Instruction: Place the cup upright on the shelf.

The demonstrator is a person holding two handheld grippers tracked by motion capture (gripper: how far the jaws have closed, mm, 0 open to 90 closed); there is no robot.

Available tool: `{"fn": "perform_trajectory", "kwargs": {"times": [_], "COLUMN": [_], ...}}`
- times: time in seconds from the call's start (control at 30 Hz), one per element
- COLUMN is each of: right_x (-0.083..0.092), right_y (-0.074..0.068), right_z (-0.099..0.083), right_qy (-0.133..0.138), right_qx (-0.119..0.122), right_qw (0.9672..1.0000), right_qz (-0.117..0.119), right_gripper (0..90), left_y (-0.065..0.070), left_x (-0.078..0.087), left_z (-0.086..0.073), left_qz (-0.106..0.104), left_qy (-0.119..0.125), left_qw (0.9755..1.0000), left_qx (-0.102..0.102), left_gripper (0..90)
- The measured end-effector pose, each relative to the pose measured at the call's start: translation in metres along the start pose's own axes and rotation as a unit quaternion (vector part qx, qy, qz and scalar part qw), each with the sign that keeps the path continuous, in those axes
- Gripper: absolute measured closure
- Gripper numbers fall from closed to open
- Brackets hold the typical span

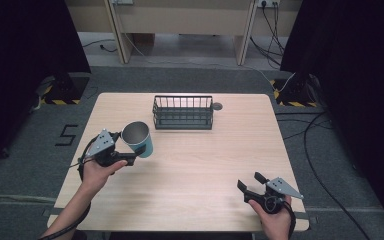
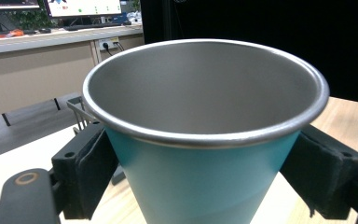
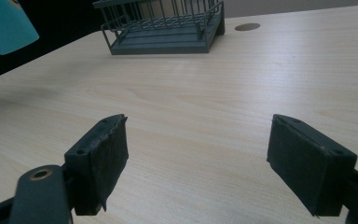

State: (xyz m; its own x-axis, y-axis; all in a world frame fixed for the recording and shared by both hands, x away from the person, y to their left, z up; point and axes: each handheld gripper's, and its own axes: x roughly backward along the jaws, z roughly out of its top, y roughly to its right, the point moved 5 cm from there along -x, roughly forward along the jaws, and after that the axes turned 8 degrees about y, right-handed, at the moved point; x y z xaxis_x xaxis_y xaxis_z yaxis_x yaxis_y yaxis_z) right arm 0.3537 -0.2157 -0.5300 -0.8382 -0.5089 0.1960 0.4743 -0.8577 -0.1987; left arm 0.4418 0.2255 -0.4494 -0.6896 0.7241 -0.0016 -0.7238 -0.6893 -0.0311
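Note:
A teal metal cup (image 1: 139,138) with a bare steel inside is held above the left part of the table, its mouth tipped up toward the camera. My left gripper (image 1: 132,154) is shut on the cup's lower wall; in the left gripper view both pads (image 2: 89,173) press the teal sides of the cup (image 2: 200,177). My right gripper (image 1: 250,184) rests low near the front right edge, open, with nothing between its pads (image 3: 103,156). The cup's bottom (image 3: 4,25) hangs at the top left of the right gripper view.
A dark wire basket (image 1: 183,112) stands at the back middle of the wooden table (image 1: 190,175), also seen as the basket (image 3: 168,30) ahead of the right gripper. A round cable hole (image 1: 217,106) lies just right of it. Cables trail on the floor to the right.

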Motion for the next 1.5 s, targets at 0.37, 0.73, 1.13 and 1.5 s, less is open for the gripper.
{"fn": "perform_trajectory", "kwargs": {"times": [0.37, 0.73, 1.13, 1.5], "right_x": [0.000, 0.000, 0.000, -0.001], "right_y": [0.000, 0.000, 0.000, 0.000], "right_z": [0.000, 0.000, 0.000, 0.000], "right_qy": [0.000, -0.002, -0.002, -0.004], "right_qx": [-0.001, -0.001, 0.000, 0.001], "right_qw": [1.0000, 1.0000, 1.0000, 1.0000], "right_qz": [0.001, 0.001, 0.003, 0.003], "right_gripper": [21.1, 21.1, 21.3, 21.5], "left_y": [-0.004, -0.009, -0.014, -0.015], "left_x": [-0.021, -0.037, -0.050, -0.062], "left_z": [0.005, 0.005, 0.011, 0.015], "left_qz": [0.001, 0.005, 0.013, 0.016], "left_qy": [0.000, -0.006, -0.004, 0.000], "left_qw": [1.0000, 0.9999, 0.9999, 0.9998], "left_qx": [0.003, 0.006, 0.006, 0.010], "left_gripper": [15.2, 15.2, 15.2, 15.2]}}
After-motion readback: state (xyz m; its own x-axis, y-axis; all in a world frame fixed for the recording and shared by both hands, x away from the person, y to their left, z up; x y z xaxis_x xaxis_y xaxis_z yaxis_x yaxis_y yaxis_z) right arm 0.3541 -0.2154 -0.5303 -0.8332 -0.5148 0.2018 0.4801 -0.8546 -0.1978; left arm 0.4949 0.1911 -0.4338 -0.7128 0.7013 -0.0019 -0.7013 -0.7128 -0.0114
